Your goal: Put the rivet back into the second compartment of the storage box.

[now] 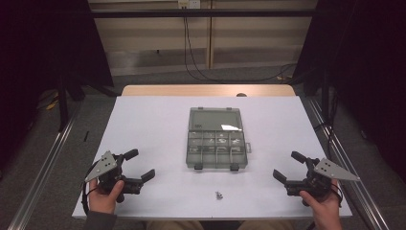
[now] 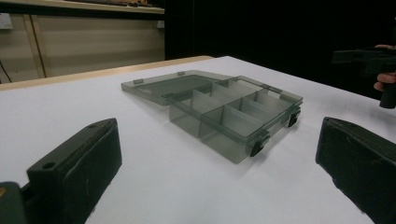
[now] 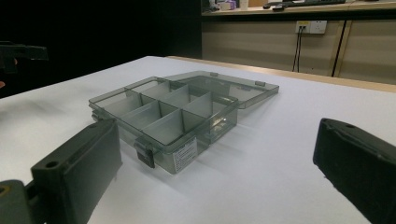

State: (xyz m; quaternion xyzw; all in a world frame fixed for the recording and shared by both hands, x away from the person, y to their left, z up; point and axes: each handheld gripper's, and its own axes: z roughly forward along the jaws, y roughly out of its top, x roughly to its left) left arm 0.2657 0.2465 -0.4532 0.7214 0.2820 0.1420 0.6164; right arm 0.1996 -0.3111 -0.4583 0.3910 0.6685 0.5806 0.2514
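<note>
White table [image 1: 143,124] bears smoky compartment box [image 1: 218,148] (lid open).

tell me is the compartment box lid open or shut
Open. The compartment box has its lid folded flat back on the table behind the tray, so the dividers stand uncovered and both front latches hang loose.

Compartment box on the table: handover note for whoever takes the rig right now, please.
Left gripper: open, empty, at the near left of the white table.
Right gripper: open, empty, at the near right.
Compartment box: mid-table, its lid swung open and lying flat behind it, both front latches undone. What the compartments hold is too small to tell.
Small metal part: loose on the table in front of the box, between the grippers.
Done: box opened.
Left: likely to pick up the loose part; neither gripper has reached for it yet.
</note>
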